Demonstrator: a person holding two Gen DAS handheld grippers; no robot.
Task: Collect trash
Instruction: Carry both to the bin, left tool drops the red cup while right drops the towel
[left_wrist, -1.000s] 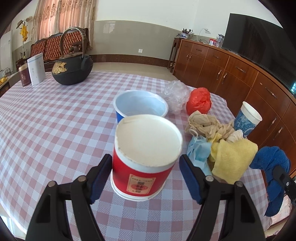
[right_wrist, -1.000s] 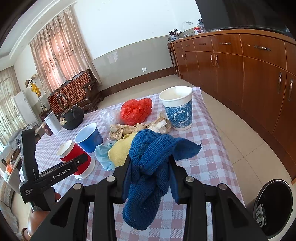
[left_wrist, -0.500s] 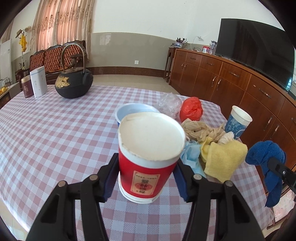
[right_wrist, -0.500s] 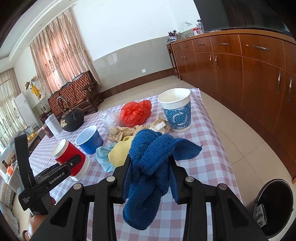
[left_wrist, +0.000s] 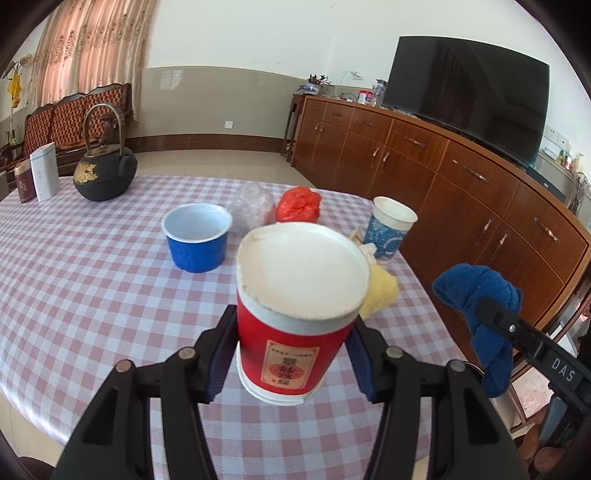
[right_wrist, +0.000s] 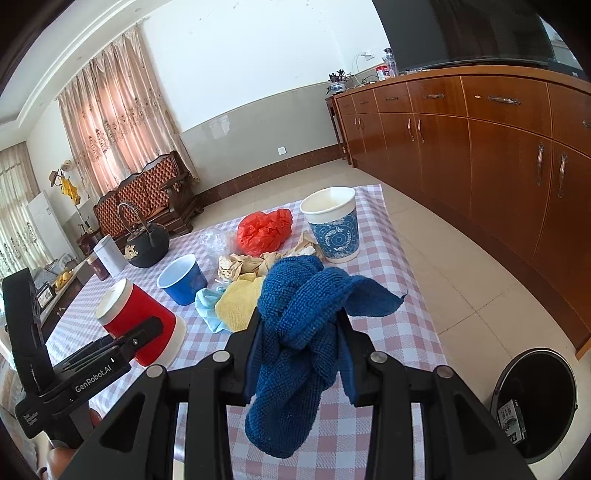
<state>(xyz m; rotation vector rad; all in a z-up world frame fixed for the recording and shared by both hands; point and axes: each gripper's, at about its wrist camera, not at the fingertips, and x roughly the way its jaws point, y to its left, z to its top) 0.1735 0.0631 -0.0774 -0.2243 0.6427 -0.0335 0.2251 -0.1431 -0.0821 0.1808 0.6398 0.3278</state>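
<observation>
Red paper cup (left_wrist: 295, 317), upside down, squeezed between both jaws of the left gripper (left_wrist: 291, 354) and lifted a little above the checked tablecloth (left_wrist: 92, 280). Blue cloth (right_wrist: 306, 332) bunched up, pinched tight in the right gripper (right_wrist: 299, 354) – hanging down past the table's edge. On the table behind: yellow cloth (right_wrist: 236, 302), small blue cup (right_wrist: 183, 278), red bag (right_wrist: 264, 230), tall patterned cup (right_wrist: 334, 229). Black bin (right_wrist: 535, 402) on the floor – low on the right.
</observation>
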